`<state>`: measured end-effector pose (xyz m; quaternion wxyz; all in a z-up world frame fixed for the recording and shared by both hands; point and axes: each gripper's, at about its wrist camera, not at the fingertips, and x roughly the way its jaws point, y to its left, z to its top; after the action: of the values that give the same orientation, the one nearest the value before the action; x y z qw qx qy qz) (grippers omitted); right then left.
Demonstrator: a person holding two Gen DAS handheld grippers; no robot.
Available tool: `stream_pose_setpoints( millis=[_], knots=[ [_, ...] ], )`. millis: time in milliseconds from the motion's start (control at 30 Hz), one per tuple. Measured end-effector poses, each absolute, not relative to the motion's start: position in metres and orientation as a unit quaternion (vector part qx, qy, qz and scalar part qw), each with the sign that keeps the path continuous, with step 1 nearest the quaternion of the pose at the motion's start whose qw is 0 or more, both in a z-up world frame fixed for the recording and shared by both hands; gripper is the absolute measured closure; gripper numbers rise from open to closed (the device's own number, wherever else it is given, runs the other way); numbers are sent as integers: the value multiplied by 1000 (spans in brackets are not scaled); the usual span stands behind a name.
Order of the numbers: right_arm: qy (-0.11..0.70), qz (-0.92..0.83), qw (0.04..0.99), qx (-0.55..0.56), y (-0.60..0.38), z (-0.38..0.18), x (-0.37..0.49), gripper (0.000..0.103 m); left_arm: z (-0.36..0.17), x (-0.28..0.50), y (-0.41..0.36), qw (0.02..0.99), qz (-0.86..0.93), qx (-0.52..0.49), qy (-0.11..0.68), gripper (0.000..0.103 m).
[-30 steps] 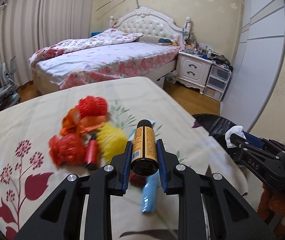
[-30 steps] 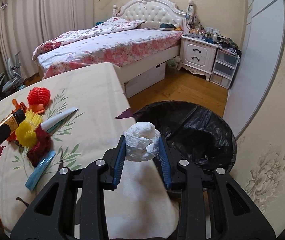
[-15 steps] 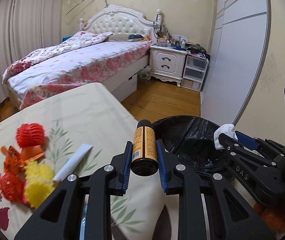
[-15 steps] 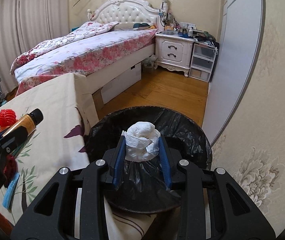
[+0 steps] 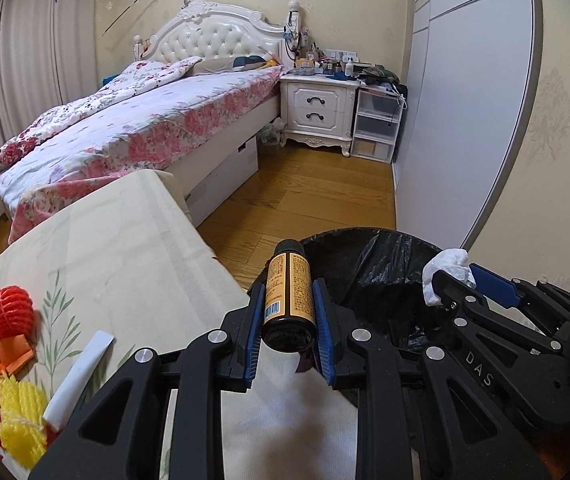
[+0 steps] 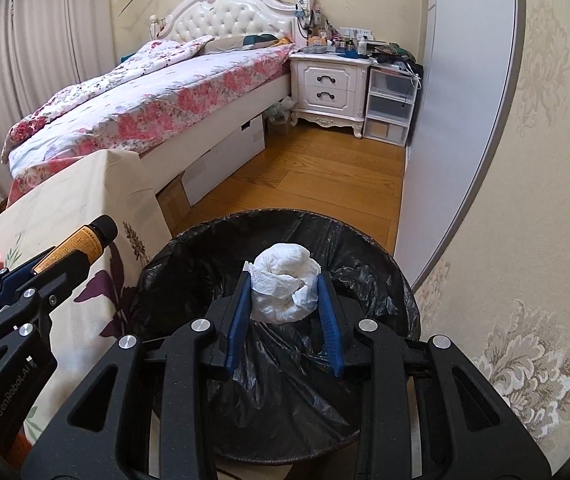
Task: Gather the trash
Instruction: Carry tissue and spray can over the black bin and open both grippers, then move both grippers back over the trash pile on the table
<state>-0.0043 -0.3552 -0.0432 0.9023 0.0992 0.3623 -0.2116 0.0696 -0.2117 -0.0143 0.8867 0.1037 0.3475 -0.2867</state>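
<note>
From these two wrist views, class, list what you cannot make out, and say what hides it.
- Inside of the bin: right view, the right tongs and their tissue wad cover it.
- Bottle label text: left view, too small to read.
- Yellow mesh and the other litter: left view, cut off by the frame edge.
- Nightstand clutter: both views, too small to identify.

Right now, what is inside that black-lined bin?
Inside the bin only crumpled black liner shows; no trash is visible. The right gripper holding a tissue wad covers the middle, so the bottom there cannot be seen.
</note>
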Motion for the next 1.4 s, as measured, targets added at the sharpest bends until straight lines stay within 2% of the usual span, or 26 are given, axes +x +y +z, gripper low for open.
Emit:
stream_pose_setpoints(
  millis=[467, 533, 600, 767, 833, 900, 1267, 1400],
  knots=[
    [364, -222, 897, 114, -374, -50, 4, 69, -29, 83, -234, 876, -284, 120, 371, 78],
    [363, -224, 897, 117, -375, -50, 4, 61, -29, 87, -235, 877, -283, 116, 372, 72],
    [363, -226, 897, 116, -376, -50, 5, 61, -28, 89, -235, 880, -278, 112, 369, 54],
    [360, -232, 897, 113, -376, -48, 4, 59, -25, 91, -232, 883, -271, 101, 369, 40],
    [357, -237, 897, 113, -377, -46, 3, 53, -24, 91, -231, 885, -270, 99, 367, 38],
    [354, -240, 897, 112, -377, -45, 2, 51, -22, 90, -229, 887, -267, 98, 364, 33],
    [353, -234, 900, 105, -364, -36, -4, 49, -5, 83, -192, 898, -239, 79, 360, 28],
    [351, -221, 905, 96, -349, -31, -5, 43, 0, 77, -168, 903, -225, 73, 359, 28]
  ],
)
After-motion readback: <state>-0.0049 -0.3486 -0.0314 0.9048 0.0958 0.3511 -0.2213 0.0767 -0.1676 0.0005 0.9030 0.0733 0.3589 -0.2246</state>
